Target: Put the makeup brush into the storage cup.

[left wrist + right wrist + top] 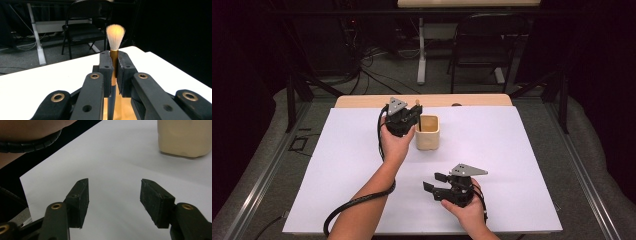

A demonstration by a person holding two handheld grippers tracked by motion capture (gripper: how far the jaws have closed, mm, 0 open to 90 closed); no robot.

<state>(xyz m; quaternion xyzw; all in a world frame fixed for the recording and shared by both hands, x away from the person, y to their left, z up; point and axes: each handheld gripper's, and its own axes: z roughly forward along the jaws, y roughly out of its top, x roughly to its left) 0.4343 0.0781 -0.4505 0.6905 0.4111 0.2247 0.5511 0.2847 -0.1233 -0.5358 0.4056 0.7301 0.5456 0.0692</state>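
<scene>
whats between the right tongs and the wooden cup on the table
Nothing: in the right gripper view, bare white table cover runs from the open right tongs to the wooden cup. The high view agrees.

Lab, black drapes (242,75) (cables (372,60)), folding chair (484,40)

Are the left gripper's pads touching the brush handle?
Touching. The left gripper view shows the left gripper with both pads pressed against the brush handle, no gap.
</scene>
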